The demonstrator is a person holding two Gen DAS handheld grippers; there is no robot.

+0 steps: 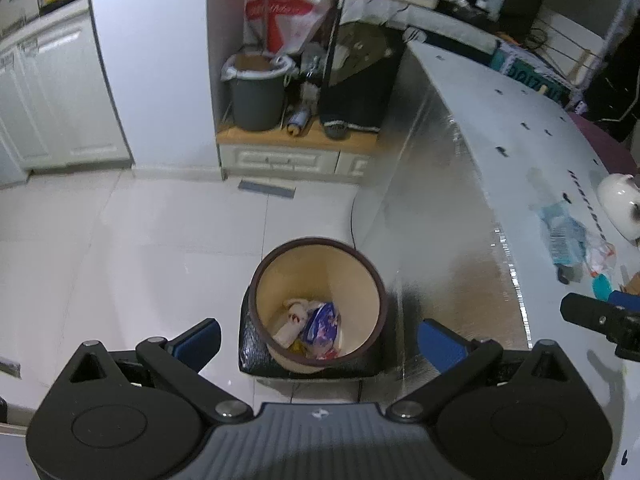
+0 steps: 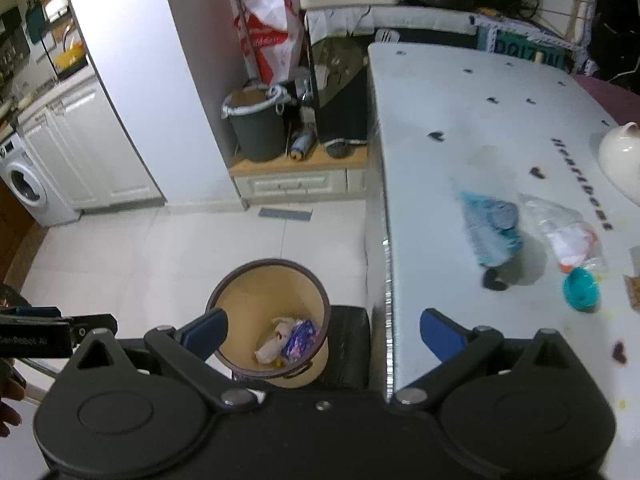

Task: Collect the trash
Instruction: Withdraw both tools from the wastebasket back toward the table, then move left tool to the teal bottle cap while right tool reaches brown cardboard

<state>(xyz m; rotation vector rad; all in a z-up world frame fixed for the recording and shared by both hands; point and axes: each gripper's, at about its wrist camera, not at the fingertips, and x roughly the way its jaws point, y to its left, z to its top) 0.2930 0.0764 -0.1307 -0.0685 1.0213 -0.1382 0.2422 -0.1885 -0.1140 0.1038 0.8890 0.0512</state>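
A cream bin with a dark rim (image 1: pixel 360 264) stands on the floor beside the white table (image 1: pixel 500 128); crumpled wrappers (image 1: pixel 316 324) lie inside it. My left gripper (image 1: pixel 320 338) is open and empty above the bin. My right gripper (image 2: pixel 324 334) is open and empty, straddling the table's edge, the bin (image 2: pixel 248 284) below its left finger. On the table lie a crushed blue-labelled bottle (image 2: pixel 490 232), a clear plastic bag (image 2: pixel 564 232) and a teal cap (image 2: pixel 582 290). The bottle also shows in the left wrist view (image 1: pixel 562 236).
A white teapot (image 2: pixel 620 160) stands at the table's right edge. A grey bucket (image 1: pixel 256 96) and a red-and-white bag (image 1: pixel 288 4) are on a low cabinet (image 1: pixel 280 156) behind. White cupboards (image 2: pixel 88 144) and a washing machine (image 2: pixel 24 184) line the left.
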